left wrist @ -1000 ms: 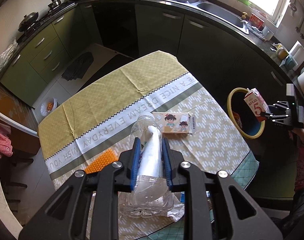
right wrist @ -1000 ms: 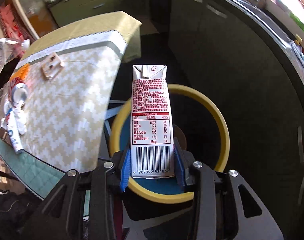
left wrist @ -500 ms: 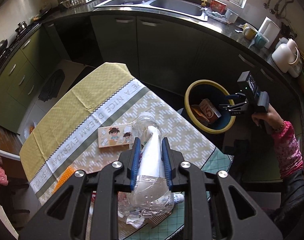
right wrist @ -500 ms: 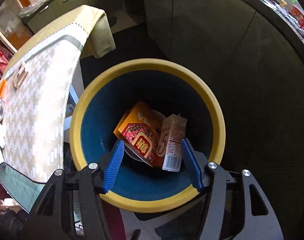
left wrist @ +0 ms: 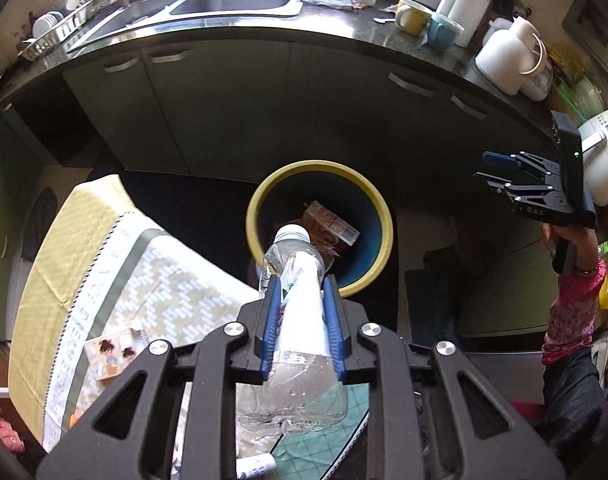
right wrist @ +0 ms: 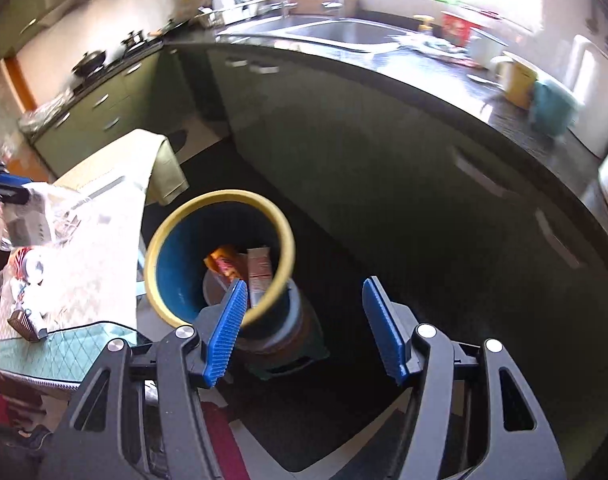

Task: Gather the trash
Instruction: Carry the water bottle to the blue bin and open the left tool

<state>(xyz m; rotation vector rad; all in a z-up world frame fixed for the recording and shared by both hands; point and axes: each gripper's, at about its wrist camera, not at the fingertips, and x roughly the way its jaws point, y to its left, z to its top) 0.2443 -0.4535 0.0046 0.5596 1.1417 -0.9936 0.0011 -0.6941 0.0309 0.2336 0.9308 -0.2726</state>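
Note:
My left gripper [left wrist: 302, 292] is shut on a clear plastic bottle [left wrist: 300, 312] with a white label, its capped neck pointing at the bin. The bin [left wrist: 264, 196] has a yellow rim and blue inside and stands on the floor beside the table; a milk carton [left wrist: 329, 226] and other packaging lie in it. My right gripper [right wrist: 304, 312] is open and empty, raised to the right of the bin [right wrist: 282, 224]; it also shows in the left wrist view [left wrist: 499, 170]. The carton [right wrist: 260, 270] lies in the bin.
The table [left wrist: 152, 280] with a yellow-patterned cloth holds a small picture box [left wrist: 112, 354], a can [right wrist: 34, 266] and other litter. Dark green cabinets [left wrist: 264, 100] and a countertop with sink [left wrist: 232, 0], mugs and kettle curve behind the bin.
My right gripper opened and dropped the milk carton into the bin, then lifted and pulled away right. My left gripper carried the bottle from over the table toward the bin.

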